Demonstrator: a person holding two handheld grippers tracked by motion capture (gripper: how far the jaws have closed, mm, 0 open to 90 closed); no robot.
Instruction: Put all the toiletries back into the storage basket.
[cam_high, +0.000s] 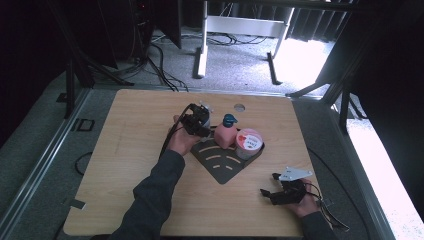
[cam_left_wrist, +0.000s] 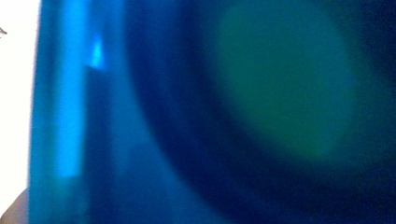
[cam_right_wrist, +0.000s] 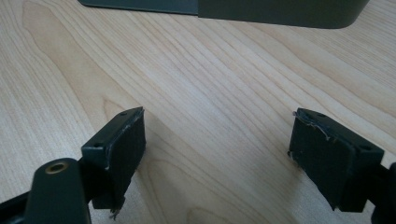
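Note:
A pink bottle (cam_high: 225, 135) with a blue cap (cam_high: 229, 119) stands at the back of a dark slotted tray (cam_high: 222, 167). My left gripper (cam_high: 206, 131) lies level against the bottle's left side, jaws around its body and closed on it. The blue cap (cam_left_wrist: 210, 112) sits blurred right in front of the left gripper view's lens and hides the jaws. My right gripper (cam_high: 269, 185) rests on the table near the front right, apart from the tray. Its fingers (cam_right_wrist: 119, 149) stand wide open over bare wood, with nothing between them.
A round tub with a red and white lid (cam_high: 248, 140) stands on the tray beside the bottle's right. The tray's edge (cam_right_wrist: 280, 11) lies ahead of the right gripper. A small round hole (cam_high: 239, 107) marks the table's far side. Metal frame legs stand beyond the table.

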